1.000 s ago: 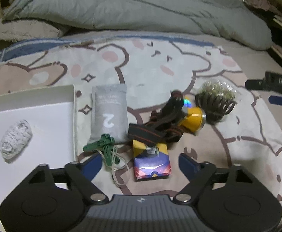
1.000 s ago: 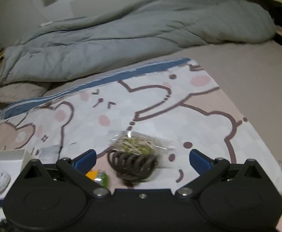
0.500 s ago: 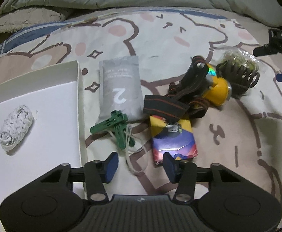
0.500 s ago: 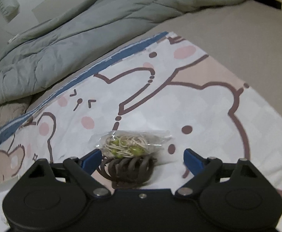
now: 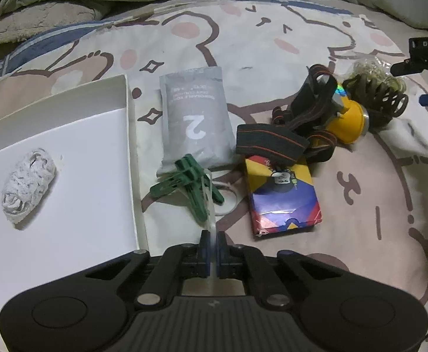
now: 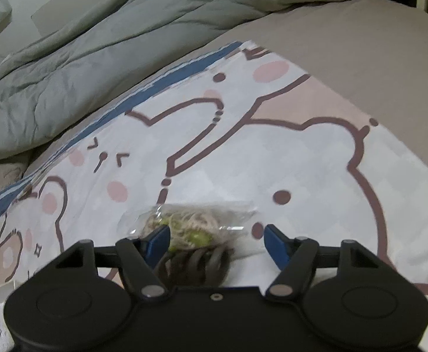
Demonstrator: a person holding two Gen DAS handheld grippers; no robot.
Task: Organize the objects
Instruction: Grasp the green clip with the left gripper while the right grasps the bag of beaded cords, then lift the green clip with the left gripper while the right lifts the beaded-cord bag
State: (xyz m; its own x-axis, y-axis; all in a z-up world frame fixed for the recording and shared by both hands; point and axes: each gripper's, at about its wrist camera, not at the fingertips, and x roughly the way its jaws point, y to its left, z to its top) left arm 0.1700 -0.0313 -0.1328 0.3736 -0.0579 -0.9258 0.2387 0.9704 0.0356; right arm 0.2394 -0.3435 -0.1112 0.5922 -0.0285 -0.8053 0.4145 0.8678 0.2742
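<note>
Bed lot: bear-print blanket (image 5: 272,58) with sorting items

White box (image 5: 67,176), at 9 o'clock, holds 1 white bundle (image 5: 27,187). Grey pouch (image 5: 195,123) marked 2, centre. Colourful card box (image 5: 283,199) at 3 o'clock, under a yellow headlamp (image 5: 325,117). Green clothespins (image 5: 189,182): left gripper (image 5: 212,248) clamped on their pale cord (image 5: 211,205). Right gripper (image 6: 217,242) closing, pads not touching the brown hair claw (image 6: 199,267) between them.

both wrist views close, angled down, sharing hair claw (image 5: 385,99)
</note>
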